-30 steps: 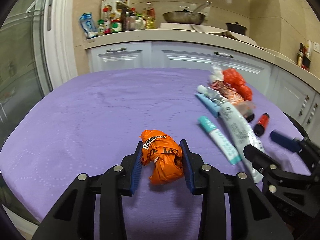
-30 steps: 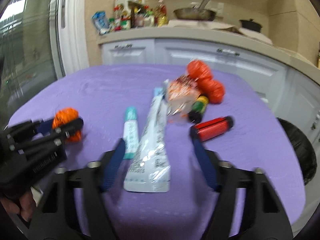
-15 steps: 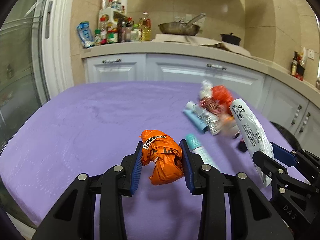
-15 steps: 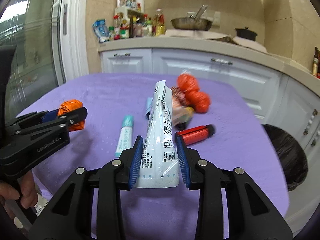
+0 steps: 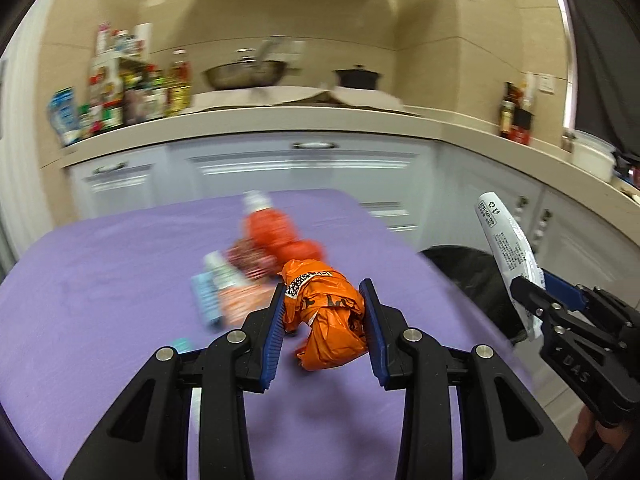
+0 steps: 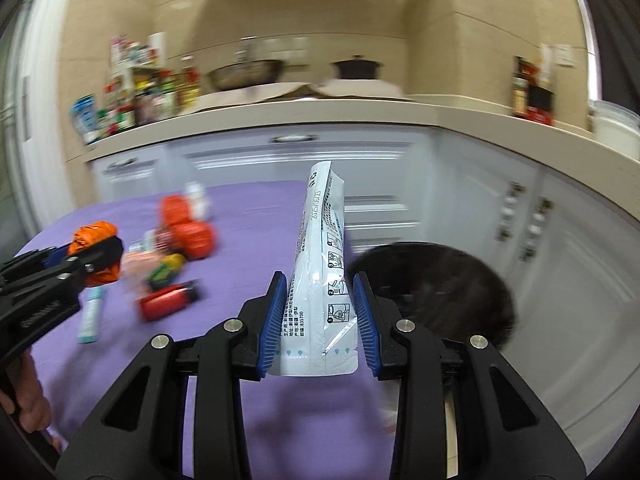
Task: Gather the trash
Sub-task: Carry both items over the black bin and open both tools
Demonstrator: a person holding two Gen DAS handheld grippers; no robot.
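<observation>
L gripper (image 5: pixel 323 322) pinching orange wrapper (image 5: pixel 326 312) | R gripper (image 6: pixel 319 318) pinching white pouch (image 6: pixel 322 280) | bin (image 6: pixel 436 284) close, nothing dropped yet | several items left on table (image 6: pixel 260 208)

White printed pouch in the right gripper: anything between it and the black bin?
Nothing: in the right wrist view the white printed pouch and black bin are separated only by purple tablecloth edge.

Both grippers, left gripper (image 5: pixel 323 330) and right gripper (image 6: pixel 320 320), are black frames with silver round screws and ribbed blue pads (image 5: pixel 273 338); "DAS" lettering marks the right one.
</observation>
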